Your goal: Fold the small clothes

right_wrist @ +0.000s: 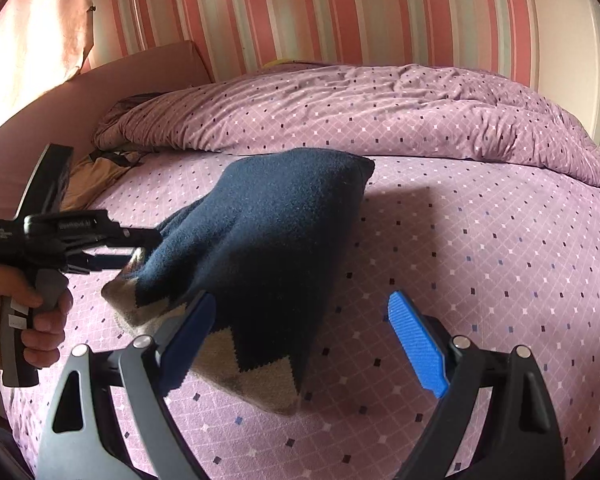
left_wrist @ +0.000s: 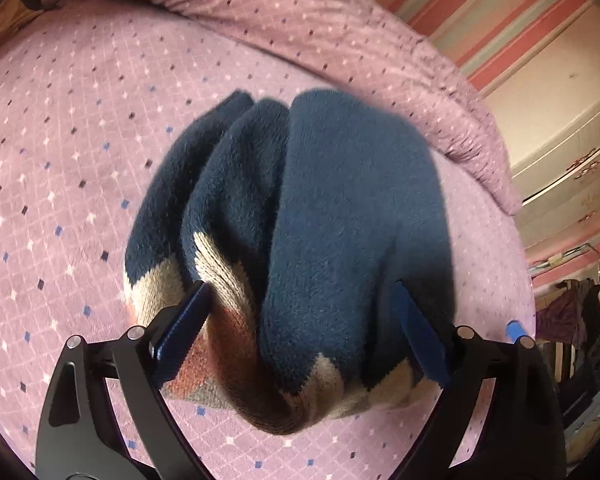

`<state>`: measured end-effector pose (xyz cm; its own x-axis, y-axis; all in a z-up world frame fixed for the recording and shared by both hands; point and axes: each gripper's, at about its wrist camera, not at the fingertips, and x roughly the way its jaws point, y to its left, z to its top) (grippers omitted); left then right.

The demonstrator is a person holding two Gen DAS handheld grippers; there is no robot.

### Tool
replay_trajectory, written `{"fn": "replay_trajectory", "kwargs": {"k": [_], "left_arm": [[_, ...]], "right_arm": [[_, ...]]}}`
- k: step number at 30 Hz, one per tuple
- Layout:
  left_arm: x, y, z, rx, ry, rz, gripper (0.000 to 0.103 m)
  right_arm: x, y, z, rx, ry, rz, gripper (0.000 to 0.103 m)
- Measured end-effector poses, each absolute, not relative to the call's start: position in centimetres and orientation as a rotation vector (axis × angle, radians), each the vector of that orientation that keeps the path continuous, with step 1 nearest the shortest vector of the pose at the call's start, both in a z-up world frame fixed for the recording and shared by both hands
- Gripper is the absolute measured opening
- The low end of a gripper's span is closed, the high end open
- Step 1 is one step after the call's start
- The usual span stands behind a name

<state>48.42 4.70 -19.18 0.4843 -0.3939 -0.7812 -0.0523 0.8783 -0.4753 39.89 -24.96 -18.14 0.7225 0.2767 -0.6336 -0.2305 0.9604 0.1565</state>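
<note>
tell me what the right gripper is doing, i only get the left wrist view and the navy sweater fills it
observer: The right gripper is open, with nothing clamped in it.
operator: is it near the sweater
observer: Yes. Its left finger overlaps the navy sweater at the tan zigzag hem. Its right finger is over bare bedspread.
operator: is the sweater lying flat
observer: No. Its far corner is raised and casts a shadow on the bedspread.
</note>
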Motion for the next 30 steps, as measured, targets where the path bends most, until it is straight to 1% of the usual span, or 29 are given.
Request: {"fn": "replay_trajectory", "kwargs": {"k": [5, 6, 8, 12, 16, 20, 21, 22, 23, 24, 25, 27, 29, 30], "left_arm": [[48.6, 4.2, -18.1, -0.442, 1.016, -0.249, 0.091], [48.4, 4.5, -17.3, -0.452, 0.97, -0.255, 0.09], [48.4, 4.4, -16.6, -0.453, 0.949, -0.271, 0.091], [49.4, 2.4, -18.1, -0.365, 1.064, -0.3, 0.091], [49.9, 2.0, -20.8, -0.393, 1.176, -0.323, 0.091], [49.6, 1.8, -21.8, -0.402, 1.185, -0.343, 0.088], [49.6, 1.8, -21.9, -0.4, 1.18, -0.35, 0.085], [49.6, 1.7, -21.8, -0.39, 1.175, -0.352, 0.076], [49.5, 1.6, -21.7, -0.379, 1.172, -0.35, 0.071], [49.4, 1.7, -21.6, -0.363, 1.168, -0.347, 0.057], [49.3, 1.8, -21.6, -0.353, 1.164, -0.341, 0.045], [49.2, 2.1, -21.7, -0.363, 1.16, -0.338, 0.038], [49.1, 2.5, -21.5, -0.384, 1.147, -0.324, 0.034], [49.1, 2.4, -21.3, -0.381, 1.135, -0.318, 0.03]], "right_arm": [[39.9, -24.9, -18.4, 0.069, 0.717, 0.286, 0.089], [39.9, -24.9, -18.4, 0.072, 0.716, 0.287, 0.089], [39.9, -25.0, -18.6, 0.08, 0.72, 0.291, 0.089], [40.2, -25.1, -19.0, 0.084, 0.729, 0.288, 0.089], [40.2, -25.3, -19.0, 0.091, 0.731, 0.288, 0.089], [40.1, -25.4, -18.9, 0.08, 0.732, 0.288, 0.089], [40.1, -25.5, -19.0, 0.08, 0.734, 0.288, 0.089], [40.2, -25.7, -19.0, 0.081, 0.734, 0.287, 0.089], [40.2, -25.8, -19.0, 0.081, 0.735, 0.282, 0.089], [40.1, -25.9, -19.0, 0.083, 0.736, 0.278, 0.089], [40.2, -26.1, -19.0, 0.086, 0.736, 0.278, 0.089], [40.1, -26.1, -19.2, 0.094, 0.74, 0.275, 0.089], [40.1, -26.0, -19.4, 0.097, 0.747, 0.279, 0.089], [40.1, -25.8, -19.5, 0.096, 0.75, 0.281, 0.089]]}}
